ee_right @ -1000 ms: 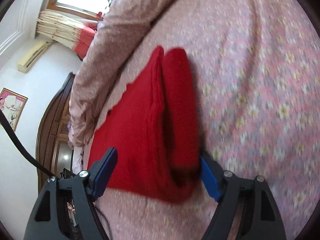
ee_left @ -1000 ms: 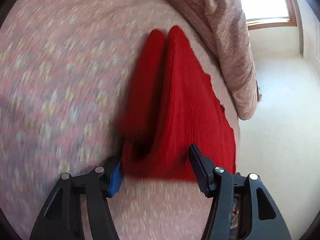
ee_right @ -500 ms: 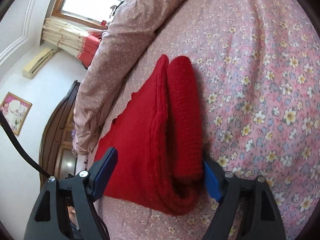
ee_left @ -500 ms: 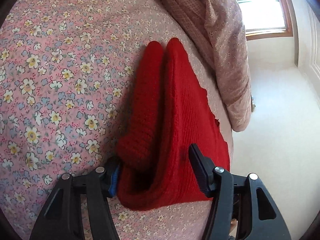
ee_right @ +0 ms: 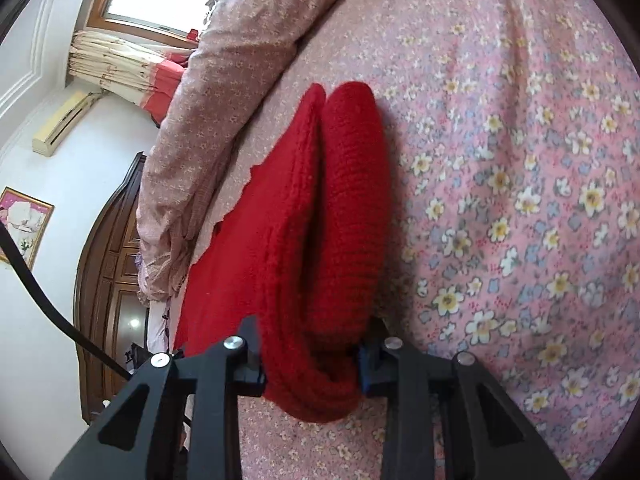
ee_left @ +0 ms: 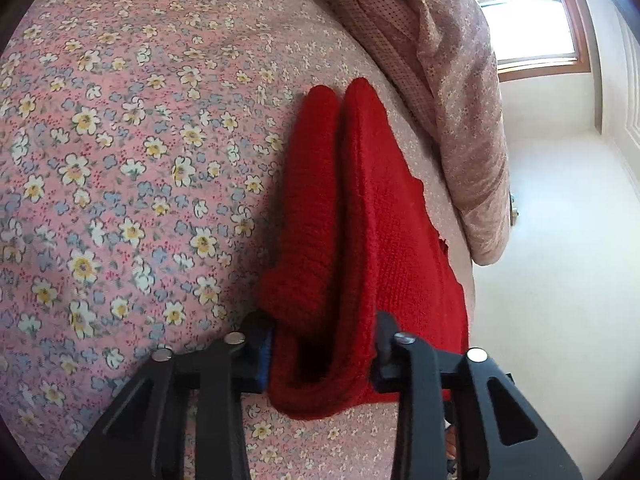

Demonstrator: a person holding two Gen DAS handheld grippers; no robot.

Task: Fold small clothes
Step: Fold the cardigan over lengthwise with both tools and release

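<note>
Left wrist view: left claw (ee_left: 322,354) closing, pinching the red knit garment (ee_left: 360,240) bunched between its fingers.

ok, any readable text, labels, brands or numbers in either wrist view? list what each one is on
None readable in either view.
Red knit garment: no tag or label visible.
Floral bedsheet: flower print only, no lettering.
Framed picture on the wall: too small and blurred to tell if it carries any text.
Air conditioner: no brand mark legible.
</note>
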